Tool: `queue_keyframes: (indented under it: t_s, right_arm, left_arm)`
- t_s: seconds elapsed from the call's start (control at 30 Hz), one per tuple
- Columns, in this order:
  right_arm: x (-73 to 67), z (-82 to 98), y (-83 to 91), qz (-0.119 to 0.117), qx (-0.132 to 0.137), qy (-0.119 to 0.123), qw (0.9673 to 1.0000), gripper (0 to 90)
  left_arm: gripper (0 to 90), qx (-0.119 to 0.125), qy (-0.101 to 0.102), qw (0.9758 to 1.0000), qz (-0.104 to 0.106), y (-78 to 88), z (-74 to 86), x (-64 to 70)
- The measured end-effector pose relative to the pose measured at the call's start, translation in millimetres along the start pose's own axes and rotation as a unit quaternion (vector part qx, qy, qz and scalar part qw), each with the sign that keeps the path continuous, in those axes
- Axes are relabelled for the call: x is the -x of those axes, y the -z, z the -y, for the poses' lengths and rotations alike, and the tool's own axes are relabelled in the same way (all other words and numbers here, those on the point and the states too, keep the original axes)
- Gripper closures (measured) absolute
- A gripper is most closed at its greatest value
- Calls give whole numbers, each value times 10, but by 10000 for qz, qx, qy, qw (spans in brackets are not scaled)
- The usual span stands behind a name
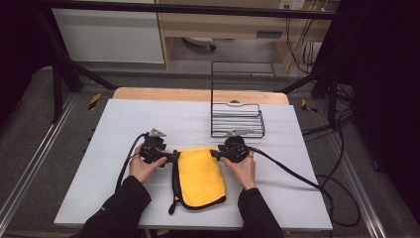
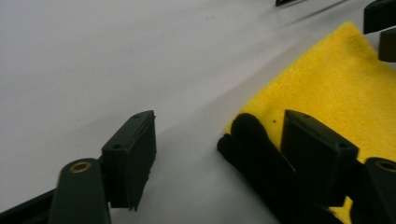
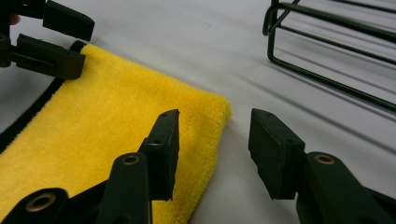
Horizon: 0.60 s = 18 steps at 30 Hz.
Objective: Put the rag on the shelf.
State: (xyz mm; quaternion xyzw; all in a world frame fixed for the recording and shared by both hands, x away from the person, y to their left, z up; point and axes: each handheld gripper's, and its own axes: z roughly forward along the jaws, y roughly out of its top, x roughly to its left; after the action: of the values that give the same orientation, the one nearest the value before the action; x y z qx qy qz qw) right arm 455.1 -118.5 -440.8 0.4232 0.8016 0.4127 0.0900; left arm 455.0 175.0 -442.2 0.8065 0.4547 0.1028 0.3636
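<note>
A folded yellow cloth [image 1: 200,176] with black trim lies at lower centre of the white worktop [image 1: 114,124]. Left gripper [image 1: 174,156] and right gripper [image 1: 213,153] flank its top corners, fingers open, gripping nothing. The high view adds a wire rack [image 1: 236,120] behind.

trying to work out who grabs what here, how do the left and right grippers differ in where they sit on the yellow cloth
The left gripper sits at the yellow cloth's far-left corner, straddling its black-trimmed edge; the right gripper sits at the far-right corner, where the edge is plain yellow. The left gripper's jaws stand closer around the edge; the right gripper's stand apart, one over the cloth and one over the white table. Both are open, low and pressing on nothing.
</note>
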Motion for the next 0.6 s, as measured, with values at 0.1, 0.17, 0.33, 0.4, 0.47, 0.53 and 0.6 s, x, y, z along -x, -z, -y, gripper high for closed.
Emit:
queue_keyframes:
  t_s: [0.1,0.17,0.33,0.4,0.47,0.53,0.6]
  right_arm:
    - [43,21,-66,-64,-121,-39,9999,540]
    - [68,25,-121,-161,-175,-89,9997,558]
    - [106,5,-166,-335,-187,-196,9991,604]
    - [104,3,-170,-374,-207,-182,9989,620]
    - [91,0,-180,-391,-215,-136,9989,628]
    - [83,-12,-193,-403,-238,-116,9988,630]
    - [72,-28,-210,-426,-264,-108,9987,633]
  left_arm:
    - [390,-67,91,9998,181,-10,11,-22]
    - [443,-82,117,9996,240,-5,18,-17]
    - [539,-100,77,9996,240,-4,34,19]
    - [588,-128,138,9992,347,-4,36,27]
    - [639,-129,157,9992,344,-11,39,40]
    - [640,-136,163,9993,321,-12,39,49]
    - [645,-152,142,9994,280,-13,39,63]
